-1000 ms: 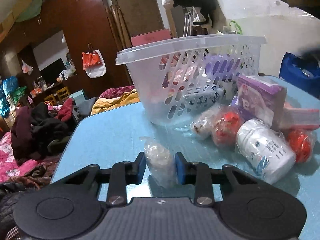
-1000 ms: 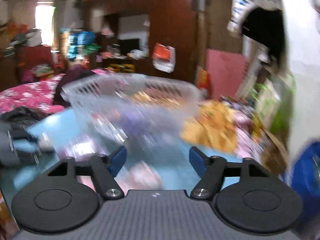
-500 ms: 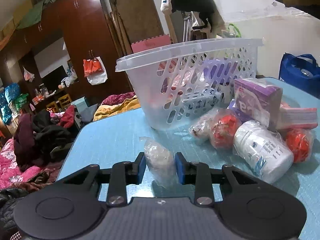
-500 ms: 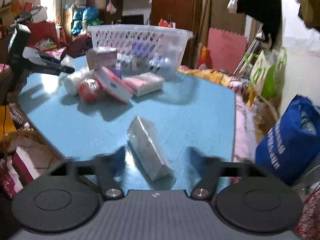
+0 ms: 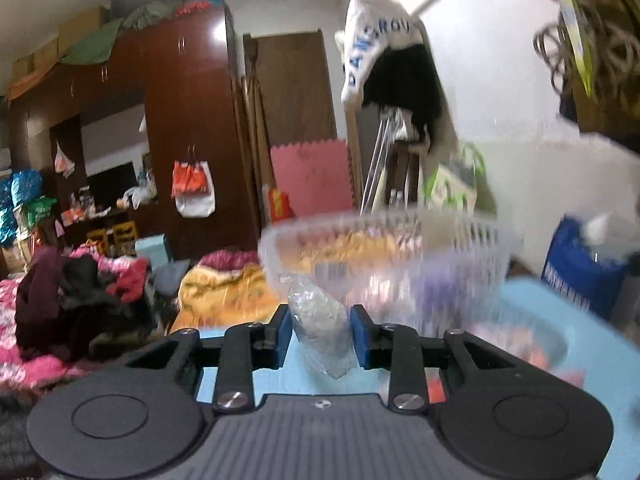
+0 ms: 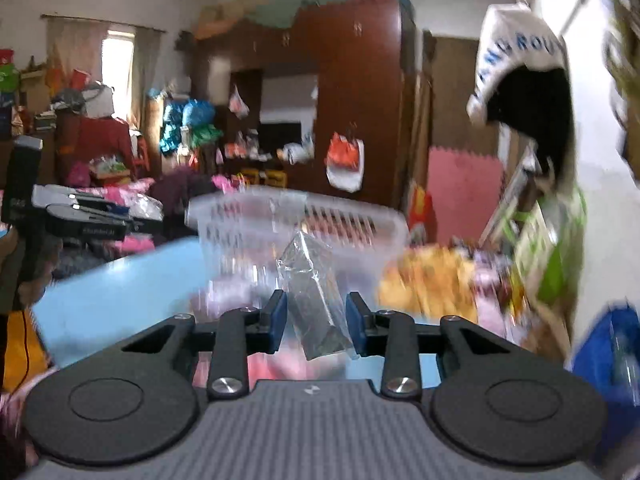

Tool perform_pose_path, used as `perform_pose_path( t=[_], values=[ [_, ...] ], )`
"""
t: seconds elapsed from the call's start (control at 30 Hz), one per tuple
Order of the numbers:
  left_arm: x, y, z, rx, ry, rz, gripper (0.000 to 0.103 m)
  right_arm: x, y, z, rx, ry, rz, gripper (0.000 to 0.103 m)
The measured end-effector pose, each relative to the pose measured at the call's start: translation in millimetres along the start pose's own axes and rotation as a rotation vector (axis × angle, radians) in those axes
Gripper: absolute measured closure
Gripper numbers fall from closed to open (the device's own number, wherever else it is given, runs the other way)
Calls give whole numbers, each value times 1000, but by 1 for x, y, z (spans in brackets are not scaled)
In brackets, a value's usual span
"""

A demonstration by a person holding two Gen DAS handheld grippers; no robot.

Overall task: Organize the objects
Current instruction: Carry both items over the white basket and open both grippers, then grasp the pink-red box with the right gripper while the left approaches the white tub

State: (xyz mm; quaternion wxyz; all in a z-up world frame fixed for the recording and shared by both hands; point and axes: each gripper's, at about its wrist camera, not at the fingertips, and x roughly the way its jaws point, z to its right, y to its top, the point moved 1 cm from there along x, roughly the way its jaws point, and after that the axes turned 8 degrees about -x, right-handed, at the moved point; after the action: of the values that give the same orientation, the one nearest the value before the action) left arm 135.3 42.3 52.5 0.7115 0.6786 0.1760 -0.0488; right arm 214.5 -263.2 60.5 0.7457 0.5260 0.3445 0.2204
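Left gripper: its blue-padded fingers pinch a small clear plastic bag from both sides. The bag stands upright between the pads, its crumpled top rising above them and its lower end hanging below. It is held clear of the blue tabletop.

Directly beyond the bag the left wrist view shows a clear perforated basket, blurred, standing on the tabletop. Its contents show only as orange, pink and purple smears; they cannot be identified. A dark blue bag stands to the right of the tabletop.

Right gripper: its fingers grip a clear-wrapped rectangular packet, tilted with its top leaning left. The packet is also held off the tabletop, in front of the same basket.

Only the right wrist view shows the left gripper from outside: it sits at the left of the picture, level with the basket rim, with the small bag visible at its tip, just beside the basket's left end. It also shows a window at far left, which the left wrist view lacks.

Both views show the dark wooden wardrobe, a pink foam mat leaning by the wall, and a white hanging garment with blue lettering. Items lying on the tabletop below the right gripper are too blurred to name.
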Motion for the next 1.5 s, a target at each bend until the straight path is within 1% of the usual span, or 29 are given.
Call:
perform_pose_path(
  t=[0.13,0.2,0.27,0.33,0.37,0.4,0.43,0.47,0.5,0.57,0.6,0.63,0.7,0.77,0.8,0.87,0.9,0.97,1.03,1.1,1.17,1.23,1.27,1.33,1.43,1.5],
  values=[
    [31,55,7,-13,3,9,67,57,56,6,2,7,8,67],
    [52,72,10,-26,29,3,67,92,75,12,-3,-26,-33,67],
    [77,82,10,-55,55,-23,67,119,78,19,4,-14,-83,67],
    [99,84,11,-82,71,-44,65,137,74,23,-8,-53,-92,65],
    [109,83,12,-86,86,-48,62,146,71,23,-26,-88,-100,59],
    [118,81,13,-82,103,-56,43,150,67,24,-29,-105,-114,36],
    [128,78,15,-72,108,-71,22,149,64,22,-31,-107,-120,24],
    [134,74,17,-61,106,-77,20,147,61,22,-39,-111,-117,3],
    [133,70,18,-47,107,-75,20,140,58,22,-50,-123,-109,0],
    [124,63,22,-16,119,-57,20,120,56,22,-44,-127,-92,0],
    [115,61,22,-14,115,-38,20,105,54,22,-25,-110,-76,0],
    [103,56,22,-13,106,-20,20,87,48,24,-6,-88,-58,0],
    [77,45,24,-1,83,-12,20,55,35,25,22,-69,-42,0],
    [49,22,29,37,56,-10,17,29,17,22,18,-62,-51,0],
    [34,6,31,58,58,-3,17,15,5,20,2,-73,-58,0],
    [10,-23,34,65,62,17,16,-15,-26,20,-11,-130,-85,0],
    [1,-36,35,66,47,10,16,-23,-36,23,10,-153,-86,0],
    [-10,-62,36,26,20,-10,16,-44,-62,30,75,-168,-88,0],
    [-8,-73,42,25,-8,-54,16,-57,-81,33,117,-171,-76,0],
    [-6,-83,52,43,-14,-80,16,-66,-97,39,172,-177,-48,0],
    [-4,-90,62,74,-27,-101,16,-68,-108,42,228,-161,-21,0],
    [-9,-96,69,104,-9,-73,16,-63,-108,46,253,-150,-8,0],
    [-9,-95,73,116,4,-69,16,-57,-107,47,259,-147,-14,0],
    [-9,-94,75,117,3,-71,16,-50,-103,45,246,-148,-25,0],
    [-16,-95,75,86,-41,-65,16,-51,-104,35,240,-122,-15,0],
    [-19,-97,79,90,-70,-59,16,-50,-108,27,236,-94,-13,0]
  ],
)
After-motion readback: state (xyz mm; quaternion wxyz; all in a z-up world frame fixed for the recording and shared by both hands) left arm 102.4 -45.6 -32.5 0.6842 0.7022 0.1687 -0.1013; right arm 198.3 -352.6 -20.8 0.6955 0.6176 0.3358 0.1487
